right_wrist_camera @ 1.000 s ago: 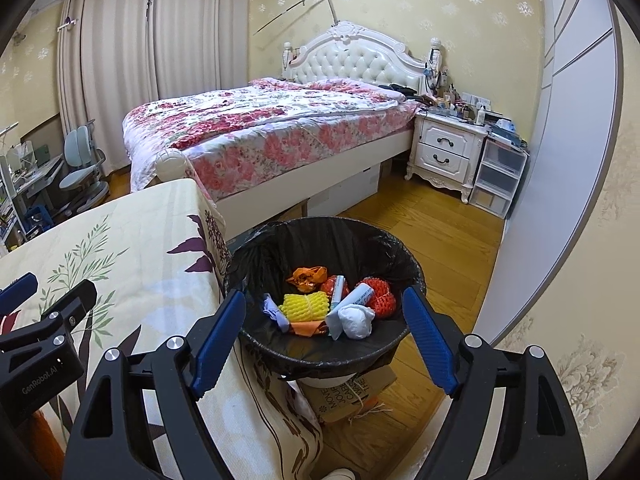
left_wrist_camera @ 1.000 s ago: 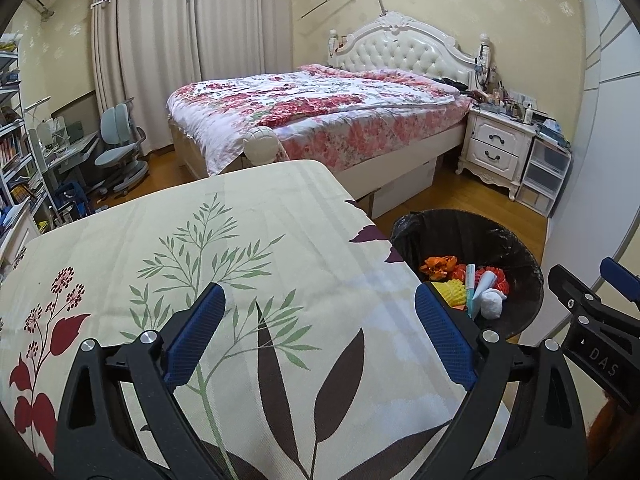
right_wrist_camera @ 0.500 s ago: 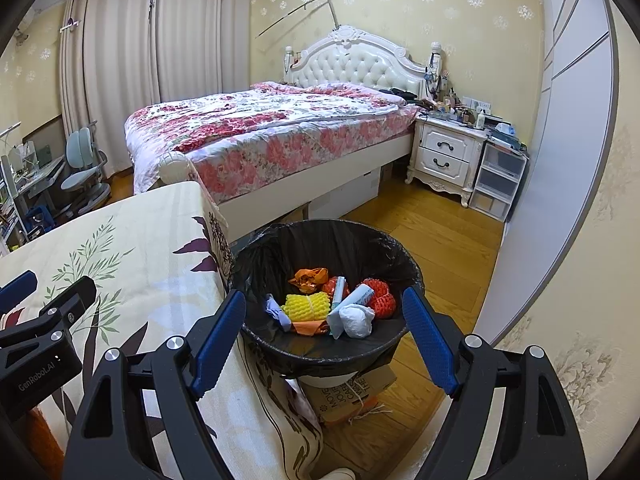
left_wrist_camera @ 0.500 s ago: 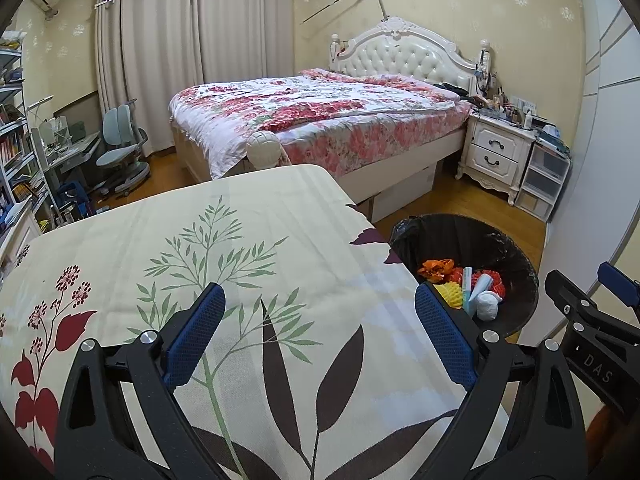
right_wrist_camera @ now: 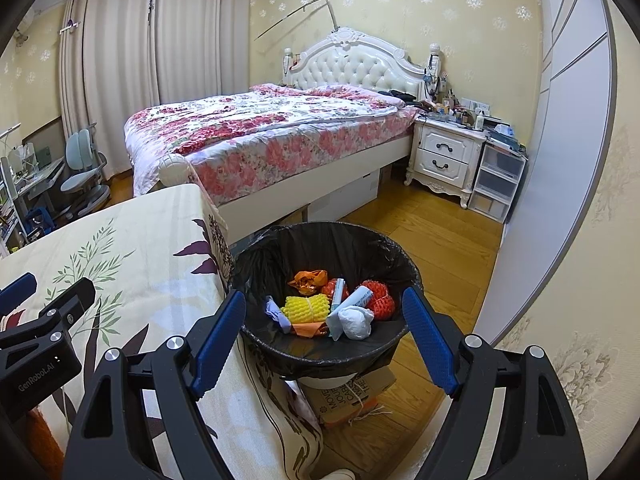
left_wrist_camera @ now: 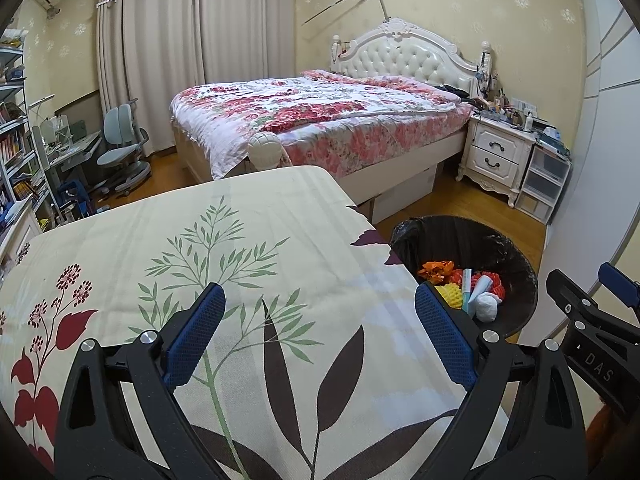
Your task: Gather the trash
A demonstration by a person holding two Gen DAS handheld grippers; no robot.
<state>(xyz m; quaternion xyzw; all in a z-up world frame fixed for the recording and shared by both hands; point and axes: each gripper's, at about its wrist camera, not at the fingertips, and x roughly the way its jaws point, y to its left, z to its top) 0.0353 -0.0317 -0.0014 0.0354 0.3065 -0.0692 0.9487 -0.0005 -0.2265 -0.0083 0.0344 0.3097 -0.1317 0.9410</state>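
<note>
The left tool hangs over the leafy cloth on the desk with its two sides wide apart and nothing in it, and the right tool is wide apart and empty too, just over the bin. The trash lies in the black bin beside the desk: a yellow foam net, red nets, orange wrappers and a white ball of paper. No more trash shows on the desk or the floor by the bed, so the job looks about done.

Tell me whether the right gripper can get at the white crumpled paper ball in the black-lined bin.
Probably yes: the right gripper is open, empty, aimed into the bin; the white crumpled paper ball lies uncovered on top.
</note>
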